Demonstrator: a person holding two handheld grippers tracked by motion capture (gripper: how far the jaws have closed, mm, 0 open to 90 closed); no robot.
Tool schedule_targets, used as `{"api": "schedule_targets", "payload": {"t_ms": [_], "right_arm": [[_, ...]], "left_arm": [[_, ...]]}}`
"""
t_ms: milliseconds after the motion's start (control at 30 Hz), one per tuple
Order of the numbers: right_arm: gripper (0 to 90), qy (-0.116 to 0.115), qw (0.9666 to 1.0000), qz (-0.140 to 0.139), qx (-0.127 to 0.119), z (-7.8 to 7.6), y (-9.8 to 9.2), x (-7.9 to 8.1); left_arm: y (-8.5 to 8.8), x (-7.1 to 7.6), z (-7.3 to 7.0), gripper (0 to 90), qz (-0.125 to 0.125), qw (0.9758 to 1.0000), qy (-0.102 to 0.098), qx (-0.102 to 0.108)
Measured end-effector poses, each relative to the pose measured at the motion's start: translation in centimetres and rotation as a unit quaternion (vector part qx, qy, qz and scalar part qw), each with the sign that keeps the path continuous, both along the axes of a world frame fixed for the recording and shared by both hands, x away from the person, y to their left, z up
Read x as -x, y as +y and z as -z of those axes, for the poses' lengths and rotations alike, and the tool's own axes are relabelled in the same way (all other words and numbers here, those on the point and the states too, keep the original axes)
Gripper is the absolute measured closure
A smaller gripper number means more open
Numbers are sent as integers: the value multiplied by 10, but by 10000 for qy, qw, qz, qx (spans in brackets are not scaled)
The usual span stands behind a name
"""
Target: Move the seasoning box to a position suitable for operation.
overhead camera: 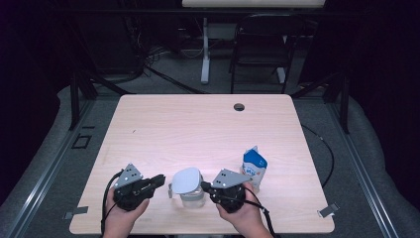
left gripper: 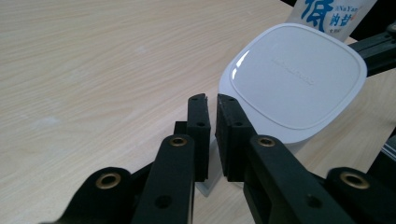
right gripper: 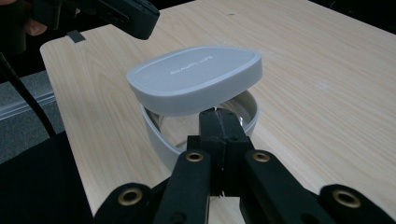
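- Dark studio surroundings frame a pale wood-grain table (overhead camera: pixel 198 124) with a round cable hole (overhead camera: pixel 239 106) near its far edge; a black folding chair (overhead camera: pixel 260 44) stands behind it on grey carpet.
- Near the front edge of the table sits a clear round container with a white rim (right gripper: pixel 156 135), topped by a white rounded-square plastic lid (overhead camera: pixel 186 179) that lies tilted, one side lifted off the rim.
- The left gripper (left gripper: pixel 212 105), held in the person's left hand (overhead camera: pixel 119 218), points at the lid from the left; its black jaws stand slightly parted with a narrow gap, nothing pinched between them, their tips just beside the lid's edge.
- The right gripper (right gripper: pixel 218 113), held in the right hand (overhead camera: pixel 242 213), comes in from the container's other side; its jaws are pressed together, and their tips sit at the container's rim just under the raised lid. Whether they pinch the rim cannot be told.
- A white and blue printed pouch (overhead camera: pixel 254 167) stands upright just behind the right gripper, near the container.
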State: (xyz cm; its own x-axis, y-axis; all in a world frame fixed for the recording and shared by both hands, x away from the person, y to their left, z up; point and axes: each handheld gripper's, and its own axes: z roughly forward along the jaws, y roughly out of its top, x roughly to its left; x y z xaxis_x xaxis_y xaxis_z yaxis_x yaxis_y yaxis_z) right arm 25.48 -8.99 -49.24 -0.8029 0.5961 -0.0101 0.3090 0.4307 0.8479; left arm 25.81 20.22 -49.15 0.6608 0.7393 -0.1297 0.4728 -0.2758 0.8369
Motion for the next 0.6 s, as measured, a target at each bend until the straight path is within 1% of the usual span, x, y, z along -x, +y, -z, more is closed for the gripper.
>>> {"api": "schedule_targets", "payload": {"t_ms": [100, 267, 367, 500, 600], "right_arm": [[900, -17, 10000, 10, 26, -3, 1, 0], [900, 5, 10000, 2, 45, -7, 4, -1], [900, 20, 10000, -25, 16, -9, 6, -1], [900, 3, 10000, -44, 24, -11, 10, -2], [900, -25, 10000, -58, 16, -14, 13, -2]], "left_arm": [[3, 0, 1, 779, -116, 9999, -25, 64], [9, -2, 0, 690, -171, 9998, -39, 135], [12, -3, 0, 663, -219, 9996, -19, 196], [15, -3, 1, 628, -289, 9995, 2, 142], [16, -4, 2, 624, -300, 9994, -10, 142]]}}
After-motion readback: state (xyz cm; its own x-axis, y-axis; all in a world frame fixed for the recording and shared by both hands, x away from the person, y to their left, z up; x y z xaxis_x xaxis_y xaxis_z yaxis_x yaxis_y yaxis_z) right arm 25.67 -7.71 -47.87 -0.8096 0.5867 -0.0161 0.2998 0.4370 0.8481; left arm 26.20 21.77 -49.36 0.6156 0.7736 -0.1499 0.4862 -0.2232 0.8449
